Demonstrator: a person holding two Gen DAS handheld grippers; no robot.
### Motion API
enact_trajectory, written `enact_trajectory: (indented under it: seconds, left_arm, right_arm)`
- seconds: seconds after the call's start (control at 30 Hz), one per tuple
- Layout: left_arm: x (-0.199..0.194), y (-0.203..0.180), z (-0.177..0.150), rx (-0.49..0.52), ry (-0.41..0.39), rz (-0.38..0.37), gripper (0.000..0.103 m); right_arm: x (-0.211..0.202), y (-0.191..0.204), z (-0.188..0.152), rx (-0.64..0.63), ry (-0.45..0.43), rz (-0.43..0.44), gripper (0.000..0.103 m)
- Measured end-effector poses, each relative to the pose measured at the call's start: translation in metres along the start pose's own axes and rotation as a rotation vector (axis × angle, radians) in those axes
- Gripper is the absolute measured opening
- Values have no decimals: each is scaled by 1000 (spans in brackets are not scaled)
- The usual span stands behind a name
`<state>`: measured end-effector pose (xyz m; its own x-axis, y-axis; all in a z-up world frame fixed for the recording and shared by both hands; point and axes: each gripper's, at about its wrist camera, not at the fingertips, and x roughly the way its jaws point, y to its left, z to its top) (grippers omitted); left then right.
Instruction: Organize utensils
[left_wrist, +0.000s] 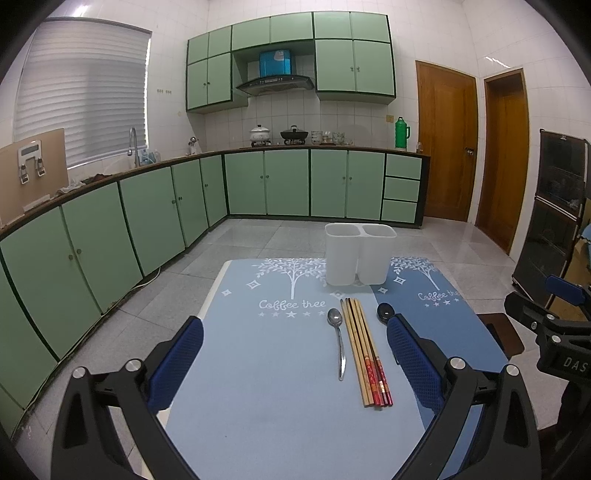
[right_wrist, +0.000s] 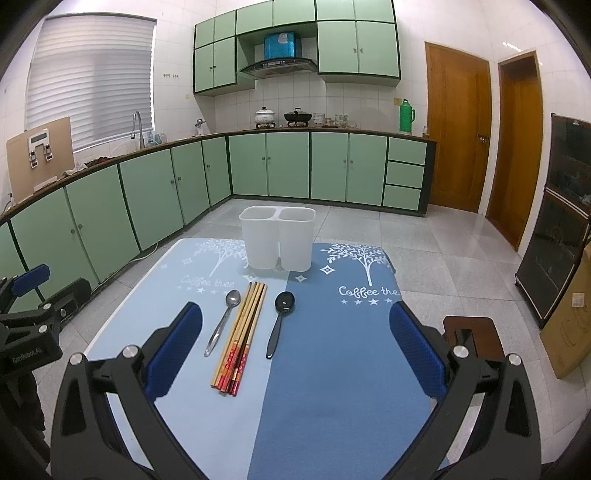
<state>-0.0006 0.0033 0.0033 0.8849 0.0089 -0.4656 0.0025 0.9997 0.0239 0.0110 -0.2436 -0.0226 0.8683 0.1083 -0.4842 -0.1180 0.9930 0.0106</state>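
A white two-compartment utensil holder (left_wrist: 360, 254) (right_wrist: 277, 236) stands empty at the far side of a table covered with blue mats (left_wrist: 280, 369) (right_wrist: 332, 369). In front of it lie a metal spoon (left_wrist: 338, 339) (right_wrist: 222, 320), a bundle of several chopsticks (left_wrist: 365, 354) (right_wrist: 240, 336) and a black spoon (right_wrist: 280, 321), partly hidden behind my left finger in the left wrist view (left_wrist: 384, 313). My left gripper (left_wrist: 295, 363) is open and empty above the near table. My right gripper (right_wrist: 295, 354) is open and empty, near the handles.
Green kitchen cabinets (left_wrist: 147, 214) run along the left and back walls. A dark cabinet (right_wrist: 561, 236) and a cardboard box (right_wrist: 572, 314) stand at the right. A brown stool (right_wrist: 476, 336) sits beside the table's right edge. The other gripper shows at each view's edge (left_wrist: 554, 332) (right_wrist: 26, 332).
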Motion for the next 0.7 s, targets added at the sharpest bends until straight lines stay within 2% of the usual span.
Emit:
enact_trajectory:
  seconds: [0.7]
  left_arm:
    - [9,0,-6,3,3,1,97]
  right_arm:
    - [2,0,1,7,5,0,98]
